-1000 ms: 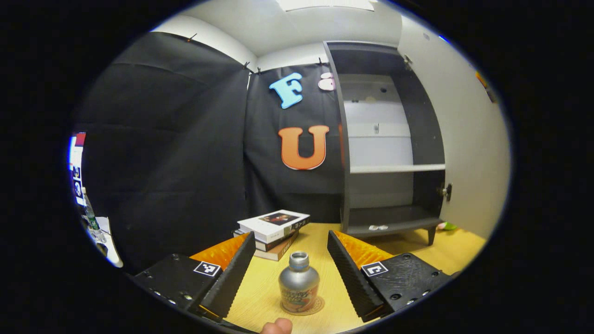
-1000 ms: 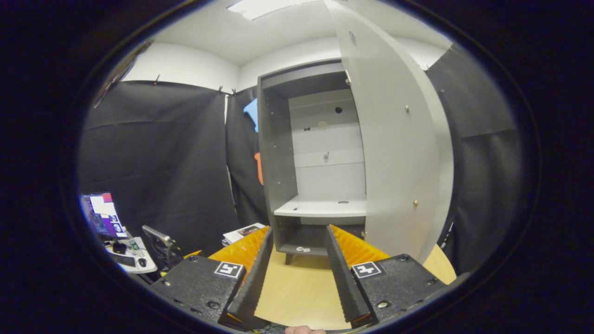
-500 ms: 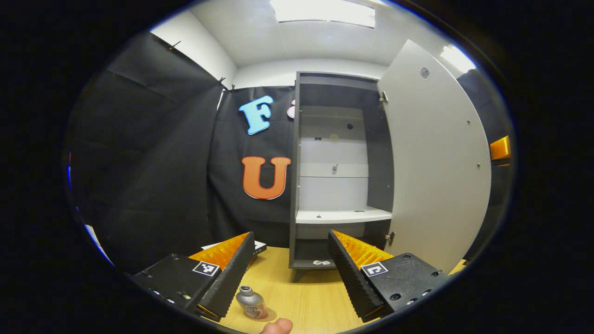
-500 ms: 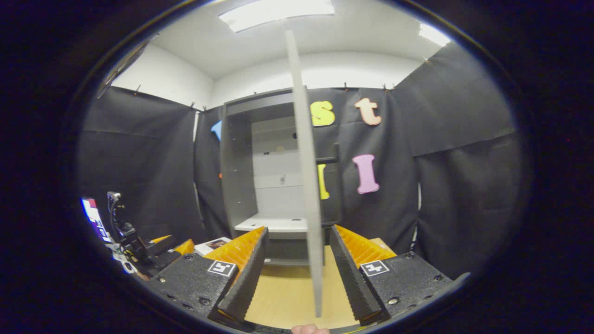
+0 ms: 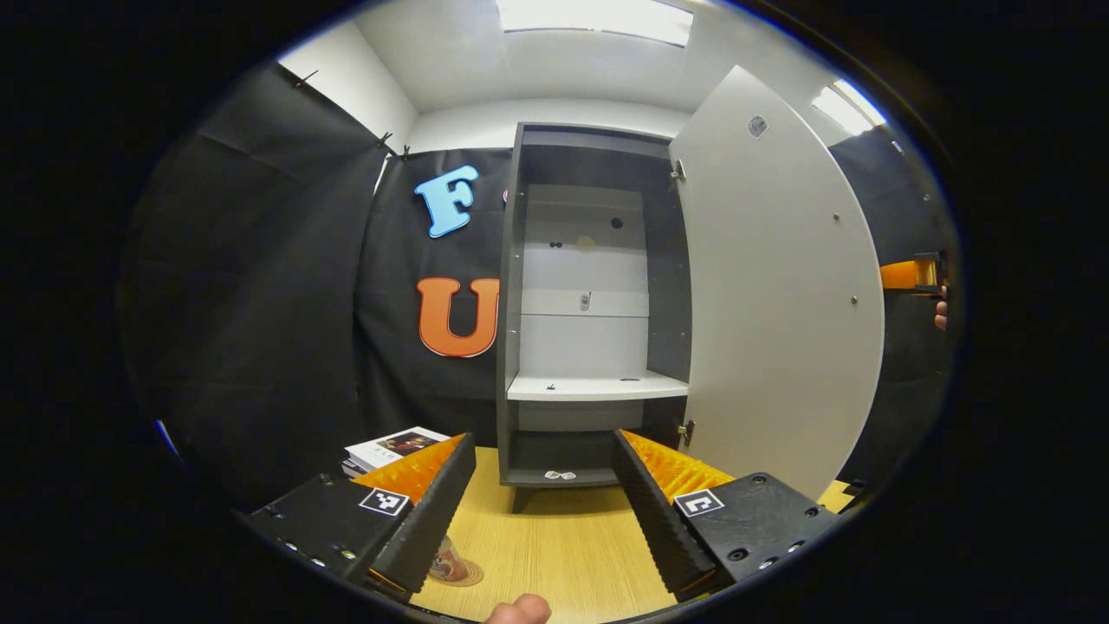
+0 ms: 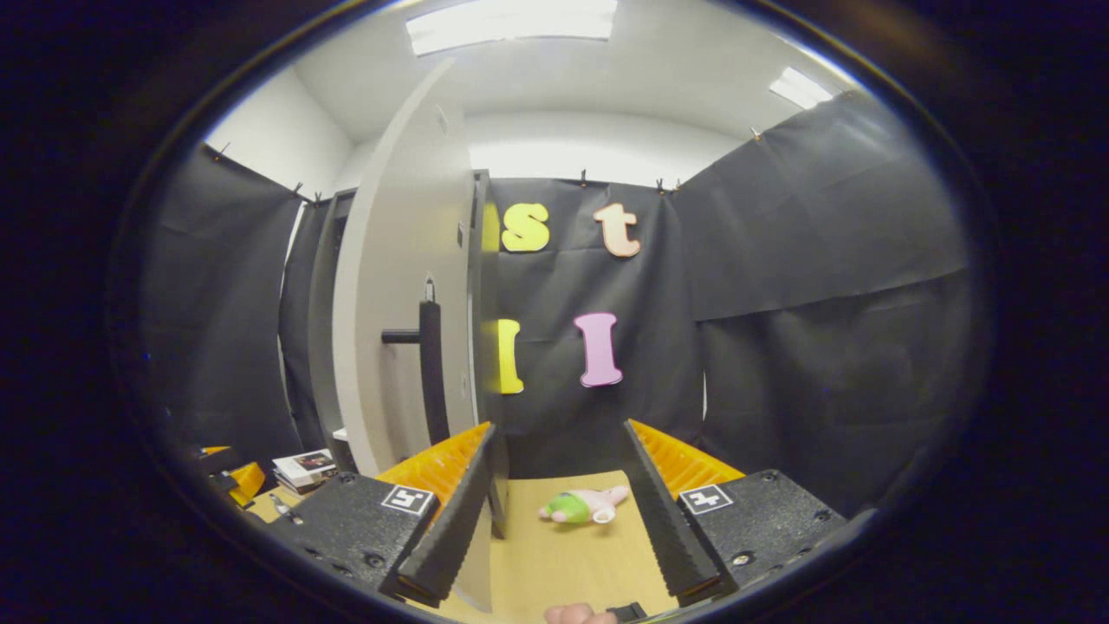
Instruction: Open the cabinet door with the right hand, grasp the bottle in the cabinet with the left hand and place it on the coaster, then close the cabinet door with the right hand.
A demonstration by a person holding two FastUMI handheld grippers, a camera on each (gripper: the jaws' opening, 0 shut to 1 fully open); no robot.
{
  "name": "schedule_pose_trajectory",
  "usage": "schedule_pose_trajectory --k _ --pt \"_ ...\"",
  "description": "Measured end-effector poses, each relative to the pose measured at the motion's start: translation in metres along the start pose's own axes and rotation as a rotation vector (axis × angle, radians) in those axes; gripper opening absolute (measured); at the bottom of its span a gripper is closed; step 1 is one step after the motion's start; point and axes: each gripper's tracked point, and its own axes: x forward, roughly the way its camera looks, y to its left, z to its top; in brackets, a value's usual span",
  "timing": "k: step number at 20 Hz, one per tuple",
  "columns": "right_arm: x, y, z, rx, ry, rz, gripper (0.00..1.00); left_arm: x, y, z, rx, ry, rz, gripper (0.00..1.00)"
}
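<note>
My right gripper (image 6: 559,511) spread, empty, beside cabinet door (image 6: 390,329) handle (image 6: 429,368); hard shove could rock cabinet; left gripper (image 5: 544,511) spread near bottle (image 5: 446,563).

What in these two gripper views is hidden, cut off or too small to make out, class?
1. Bottle, left gripper view: mostly hidden behind the left hand-held gripper's finger, so whether it sits squarely on the coaster is unclear.
2. Cabinet interior, right gripper view: hidden by the open door.
3. Small pale items on the cabinet's bottom shelf, left gripper view: too small to identify.
</note>
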Motion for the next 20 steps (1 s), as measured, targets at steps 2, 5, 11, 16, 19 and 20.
schedule_pose_trajectory --k 2,5,11,16,19,20 --pt "0.01 0.006 -0.001 0.018 0.008 0.023 0.88 -0.004 0.005 0.0 0.022 0.001 0.016 0.95" --pt "0.012 0.013 0.002 0.016 0.0 0.048 0.88 -0.009 0.002 -0.001 0.031 -0.008 0.008 0.95" --pt "0.008 0.041 0.0 0.008 0.013 0.087 0.85 -0.008 0.0 -0.008 0.025 0.023 0.004 0.95" --pt "0.005 0.107 -0.006 0.037 0.02 0.224 0.85 -0.009 0.001 -0.007 0.017 0.012 -0.018 0.95" --pt "0.011 0.156 -0.01 0.068 0.013 0.31 0.85 -0.01 0.008 -0.011 0.032 0.018 -0.009 0.95" --pt "0.015 0.171 -0.011 0.069 0.01 0.334 0.85 -0.01 0.012 -0.011 0.038 0.016 -0.002 0.95"
